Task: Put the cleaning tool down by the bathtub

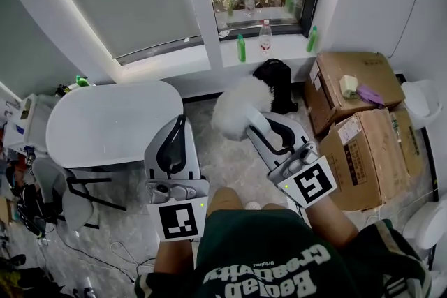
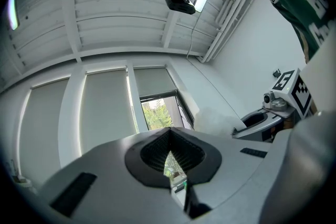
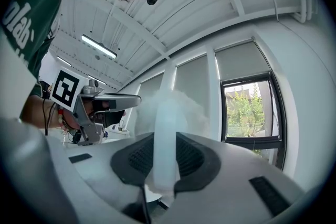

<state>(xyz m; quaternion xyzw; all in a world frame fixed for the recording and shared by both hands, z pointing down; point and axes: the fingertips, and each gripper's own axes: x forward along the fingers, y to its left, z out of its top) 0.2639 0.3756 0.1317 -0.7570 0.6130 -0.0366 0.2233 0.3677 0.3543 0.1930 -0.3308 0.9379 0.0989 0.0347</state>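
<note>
Right tongs [image 3: 164, 157] clamped on white duster handle [image 3: 166, 128], left tongs [image 2: 170, 136] together, empty; cardboard boxes [image 1: 367, 150] only in head view

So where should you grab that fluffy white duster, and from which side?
By its slim, pale handle, not the fluffy head. The handle looks like a stiff, narrow bar that jaws can pinch from either side; the fluff would likely just squash. Come from the handle's free end, as the right gripper does now.
</note>
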